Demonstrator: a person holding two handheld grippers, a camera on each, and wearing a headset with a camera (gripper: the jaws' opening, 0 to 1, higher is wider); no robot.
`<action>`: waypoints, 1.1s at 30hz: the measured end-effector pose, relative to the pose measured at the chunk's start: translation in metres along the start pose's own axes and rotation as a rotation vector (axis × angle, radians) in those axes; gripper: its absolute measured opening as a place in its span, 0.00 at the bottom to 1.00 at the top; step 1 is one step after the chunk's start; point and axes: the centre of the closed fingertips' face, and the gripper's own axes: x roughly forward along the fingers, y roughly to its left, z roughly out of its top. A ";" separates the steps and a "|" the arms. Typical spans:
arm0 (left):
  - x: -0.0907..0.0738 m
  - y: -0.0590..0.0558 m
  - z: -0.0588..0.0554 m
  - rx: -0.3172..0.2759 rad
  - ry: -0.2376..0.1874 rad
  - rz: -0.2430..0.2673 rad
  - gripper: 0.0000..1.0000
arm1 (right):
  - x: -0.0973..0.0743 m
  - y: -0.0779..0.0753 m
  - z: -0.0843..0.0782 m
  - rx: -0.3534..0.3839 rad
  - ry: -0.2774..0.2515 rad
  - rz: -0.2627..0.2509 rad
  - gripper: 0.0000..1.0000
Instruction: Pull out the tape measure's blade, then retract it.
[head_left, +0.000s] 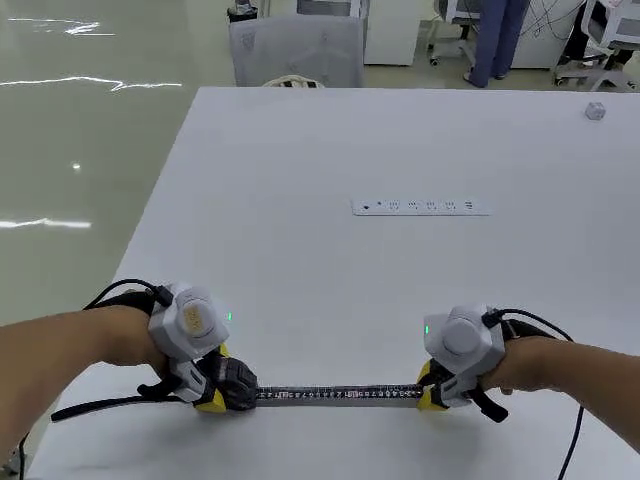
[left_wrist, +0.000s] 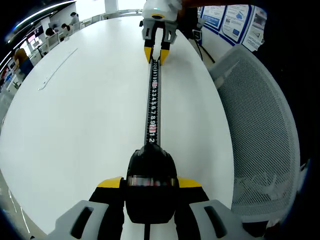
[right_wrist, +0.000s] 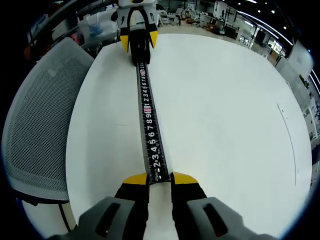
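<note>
Head view shows me the white workbench (head_left: 330, 150), and a white power strip (head_left: 420, 207) lies near its middle. Close to the near edge is the black tape measure (left_wrist: 151, 180), with its blade (head_left: 340, 394) pulled out flat on the top, numbers facing up. My left gripper (head_left: 224, 388) is clenched around the case. My right gripper (head_left: 433, 395) grasps the blade's end between its yellow tips.

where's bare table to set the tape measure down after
Widest bare table: between the power strip and the stretched blade. Also bare left of the strip. Crowded along the near edge, where the left hand-held gripper and right hand-held gripper hold the tape measure.
</note>
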 end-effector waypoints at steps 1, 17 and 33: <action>0.000 0.000 0.000 -0.004 -0.006 0.000 0.36 | 0.001 0.002 0.002 0.007 -0.004 0.007 0.18; -0.014 0.016 -0.002 -0.102 -0.054 0.077 0.56 | -0.012 -0.003 0.007 0.093 -0.028 -0.052 0.46; -0.038 0.021 -0.006 -0.377 -0.272 0.204 1.00 | -0.031 -0.008 0.010 0.188 -0.140 -0.180 0.90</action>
